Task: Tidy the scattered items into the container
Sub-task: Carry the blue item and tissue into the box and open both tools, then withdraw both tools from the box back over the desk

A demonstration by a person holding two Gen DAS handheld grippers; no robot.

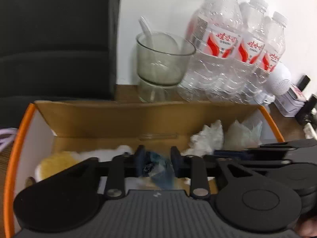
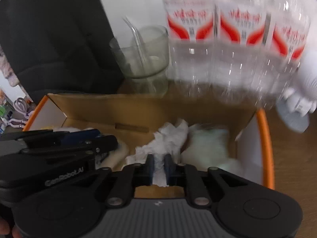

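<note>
An open cardboard box with orange edges sits before both grippers. My left gripper is over the box, its fingers partly closed around a crumpled blue wrapper. My right gripper is over the box too, shut on crumpled white tissue. More white tissue, a pale green-white wad and a yellow sponge-like item lie inside. The right gripper shows at the right of the left wrist view; the left one shows at the left of the right wrist view.
Behind the box stand stacked glass cups with a straw and three clear water bottles with red labels. A black chair back is at the left. A white speaker-like object and small boxes stand at the right on the wooden table.
</note>
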